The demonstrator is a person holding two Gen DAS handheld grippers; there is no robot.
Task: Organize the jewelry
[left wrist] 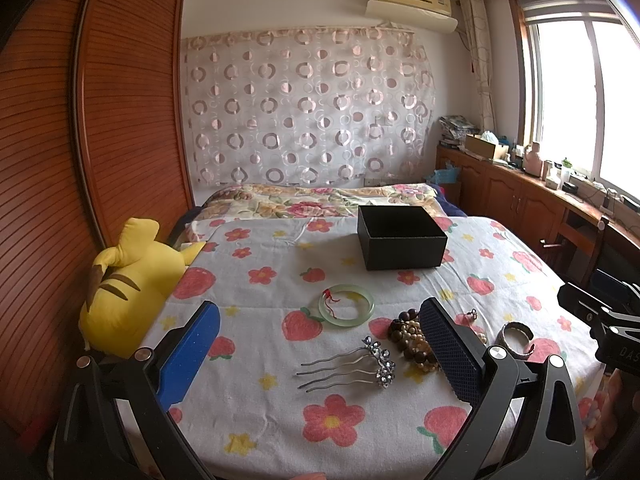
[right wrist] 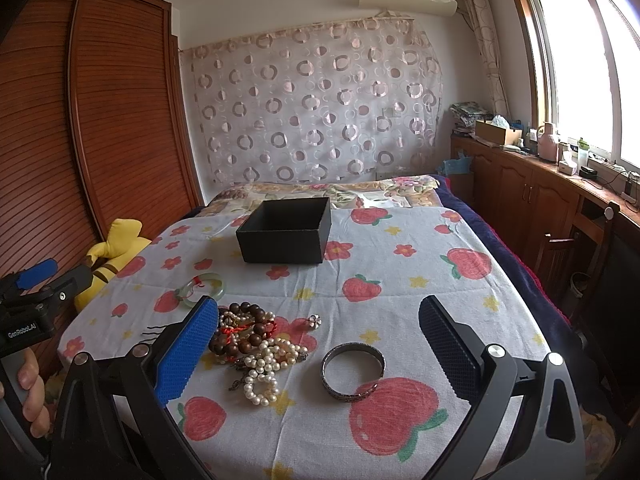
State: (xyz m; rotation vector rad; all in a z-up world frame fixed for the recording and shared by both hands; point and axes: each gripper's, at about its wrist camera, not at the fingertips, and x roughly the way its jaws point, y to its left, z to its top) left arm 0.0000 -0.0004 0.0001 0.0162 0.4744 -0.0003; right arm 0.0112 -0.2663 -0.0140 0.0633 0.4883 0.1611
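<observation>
An open black box (left wrist: 401, 237) (right wrist: 285, 230) stands on the fruit-print bedspread (left wrist: 260, 400) (right wrist: 400, 288). Nearer lie a green jade bangle (left wrist: 346, 305) (right wrist: 203, 288), a silver hair comb with crystals (left wrist: 352, 366), a pile of brown wooden beads (left wrist: 408, 336) (right wrist: 244, 330), a pearl strand (right wrist: 266, 368), a small ring charm (right wrist: 314, 321) and a dark metal bangle (right wrist: 353, 371) (left wrist: 516, 338). My left gripper (left wrist: 320, 354) is open and empty above the comb. My right gripper (right wrist: 318, 354) is open and empty above the beads and metal bangle.
A yellow plush toy (left wrist: 128, 288) (right wrist: 108, 256) lies at the bed's left edge beside a wooden wardrobe (left wrist: 100, 120). A wooden counter with clutter (right wrist: 560, 176) runs under the window on the right. A folded floral quilt (left wrist: 312, 200) lies behind the box.
</observation>
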